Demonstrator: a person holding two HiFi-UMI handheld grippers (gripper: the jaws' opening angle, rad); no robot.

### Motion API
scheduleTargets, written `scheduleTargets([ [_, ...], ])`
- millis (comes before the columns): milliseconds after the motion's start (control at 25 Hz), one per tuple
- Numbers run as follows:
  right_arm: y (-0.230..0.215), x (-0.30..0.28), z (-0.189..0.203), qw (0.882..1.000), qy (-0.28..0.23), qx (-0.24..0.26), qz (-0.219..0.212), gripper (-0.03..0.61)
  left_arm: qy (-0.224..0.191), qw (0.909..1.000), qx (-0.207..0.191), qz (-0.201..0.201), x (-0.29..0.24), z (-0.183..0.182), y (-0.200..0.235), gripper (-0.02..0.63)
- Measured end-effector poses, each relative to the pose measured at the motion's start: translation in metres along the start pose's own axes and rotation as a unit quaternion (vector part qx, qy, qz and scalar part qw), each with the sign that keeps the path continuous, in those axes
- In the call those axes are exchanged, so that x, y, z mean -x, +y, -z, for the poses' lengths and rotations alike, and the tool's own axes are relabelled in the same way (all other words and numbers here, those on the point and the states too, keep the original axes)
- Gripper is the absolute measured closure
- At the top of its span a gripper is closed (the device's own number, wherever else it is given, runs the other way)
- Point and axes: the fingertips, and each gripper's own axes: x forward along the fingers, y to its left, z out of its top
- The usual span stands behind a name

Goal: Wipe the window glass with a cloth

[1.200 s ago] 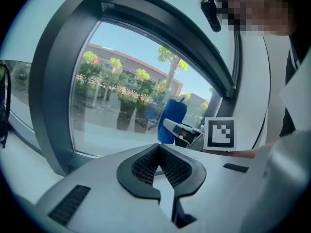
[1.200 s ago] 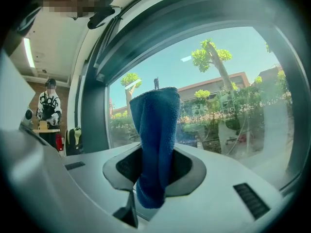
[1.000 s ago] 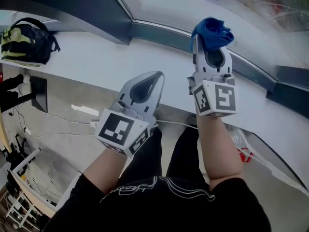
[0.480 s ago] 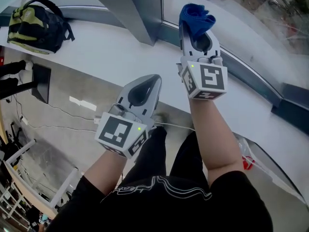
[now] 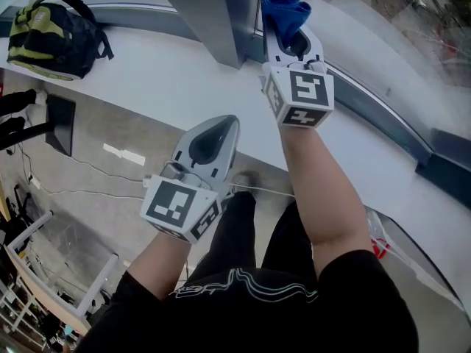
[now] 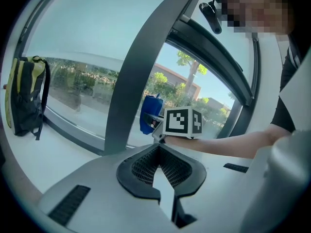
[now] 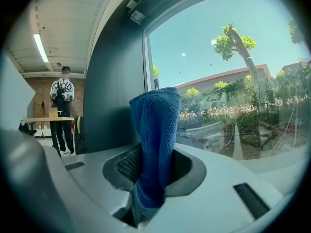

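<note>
My right gripper (image 5: pixel 288 25) is shut on a folded blue cloth (image 5: pixel 285 7), which sticks up out of the jaws. It is held over the white sill, close to the window glass (image 5: pixel 383 35), just right of the dark pillar (image 5: pixel 210 13). In the right gripper view the blue cloth (image 7: pixel 155 130) stands in front of the window glass (image 7: pixel 233 81); I cannot tell whether it touches. My left gripper (image 5: pixel 228 121) hangs lower, off the sill's near edge, jaws together with nothing in them. The left gripper view shows its own jaws (image 6: pixel 158 148) and the cloth (image 6: pixel 148 113) beyond.
A wide white sill (image 5: pixel 162 79) runs under the windows. A black and yellow backpack (image 5: pixel 51 31) lies on it at the far left. Cables and a dark box (image 5: pixel 59 134) are on the floor below. A person (image 7: pixel 62 110) stands far back in the room.
My right gripper has carried the cloth up and left along the sill toward the glass beside the pillar. The left gripper has stayed almost in place.
</note>
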Motion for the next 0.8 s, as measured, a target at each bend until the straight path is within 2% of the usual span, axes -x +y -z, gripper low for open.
scheduleTargets([
  [200, 0.002, -0.004, 0.008, 1.000, 0.011, 0.003, -0.002, 0.485, 0.002, 1.0000, 0.006, -0.002, -0.005, 0.004, 0.003, 0.611],
  [440, -0.017, 0.013, 0.014, 1.000, 0.015, 0.000, 0.006, 0.485, 0.004, 0.9999, 0.006, 0.008, -0.017, 0.008, -0.013, 0.611],
  [800, -0.084, 0.080, 0.019, 0.999, 0.017, 0.007, 0.027, 0.485, 0.018, 0.9988, -0.013, 0.044, -0.053, 0.015, -0.085, 0.609],
])
